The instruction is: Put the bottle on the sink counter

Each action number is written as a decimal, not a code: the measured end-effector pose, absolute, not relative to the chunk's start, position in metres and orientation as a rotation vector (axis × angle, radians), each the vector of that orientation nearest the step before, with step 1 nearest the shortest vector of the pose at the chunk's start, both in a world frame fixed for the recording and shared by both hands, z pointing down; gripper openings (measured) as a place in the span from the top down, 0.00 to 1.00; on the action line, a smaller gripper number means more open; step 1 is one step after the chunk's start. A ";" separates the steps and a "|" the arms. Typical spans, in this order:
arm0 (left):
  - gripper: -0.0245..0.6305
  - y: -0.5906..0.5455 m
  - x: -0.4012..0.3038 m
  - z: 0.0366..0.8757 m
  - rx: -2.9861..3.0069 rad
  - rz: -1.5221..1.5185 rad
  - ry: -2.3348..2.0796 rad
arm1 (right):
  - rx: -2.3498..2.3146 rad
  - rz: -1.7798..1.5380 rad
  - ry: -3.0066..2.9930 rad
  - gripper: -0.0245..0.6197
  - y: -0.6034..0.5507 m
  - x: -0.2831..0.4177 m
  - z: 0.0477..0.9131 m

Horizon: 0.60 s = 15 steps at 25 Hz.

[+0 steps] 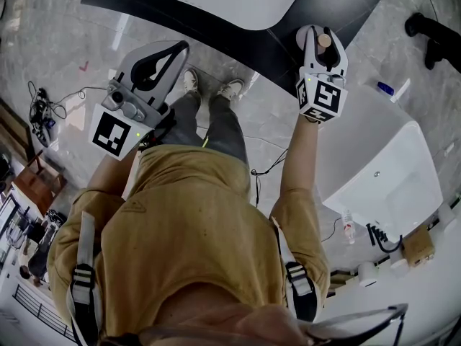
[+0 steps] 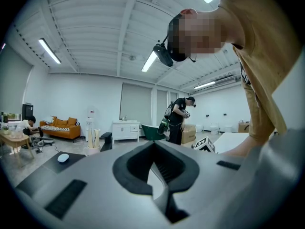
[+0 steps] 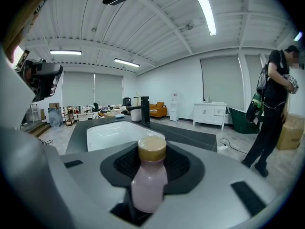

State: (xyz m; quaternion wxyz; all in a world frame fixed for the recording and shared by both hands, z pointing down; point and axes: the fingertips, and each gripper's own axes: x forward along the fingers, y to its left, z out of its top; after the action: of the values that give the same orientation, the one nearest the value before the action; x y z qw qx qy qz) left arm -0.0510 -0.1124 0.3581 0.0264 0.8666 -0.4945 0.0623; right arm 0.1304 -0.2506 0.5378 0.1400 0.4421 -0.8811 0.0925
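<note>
A small pink bottle [image 3: 149,178] with a tan cap stands upright between the jaws of my right gripper [image 3: 150,151], which is shut on its body. From the head view the bottle's cap [image 1: 325,40] shows at the right gripper [image 1: 322,36], just off the near right corner of the black sink counter [image 1: 216,31]. The counter [image 3: 195,133] lies ahead with a white basin [image 3: 112,136] and a black faucet [image 3: 143,109]. My left gripper [image 1: 178,49] is held at the left over the floor, jaws together with nothing in them; its tips [image 2: 153,144] meet.
A white bathtub [image 1: 389,171] stands at the right, with a small clear bottle [image 1: 348,225] on the floor by it. Cables [image 1: 43,110] lie at the left. A person [image 3: 274,109] stands on the right near a white cabinet [image 3: 209,114].
</note>
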 end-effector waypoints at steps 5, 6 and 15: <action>0.96 -0.112 -0.051 0.359 2.674 0.200 -1.531 | 1.287 0.271 -2.547 0.78 -0.253 0.132 0.538; 0.96 -0.112 -0.050 0.359 2.674 0.201 -1.532 | 1.288 0.273 -2.548 0.78 -0.253 0.133 0.539; 0.96 -0.111 -0.052 0.361 2.666 0.206 -1.537 | 1.281 0.268 -2.550 0.78 -0.255 0.131 0.541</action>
State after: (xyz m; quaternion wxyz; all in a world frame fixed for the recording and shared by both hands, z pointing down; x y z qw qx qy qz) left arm -0.0519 -0.1110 0.3611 0.0289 0.8641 -0.4981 0.0666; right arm 0.1311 -0.2548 0.5407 0.1372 0.4427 -0.8812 0.0928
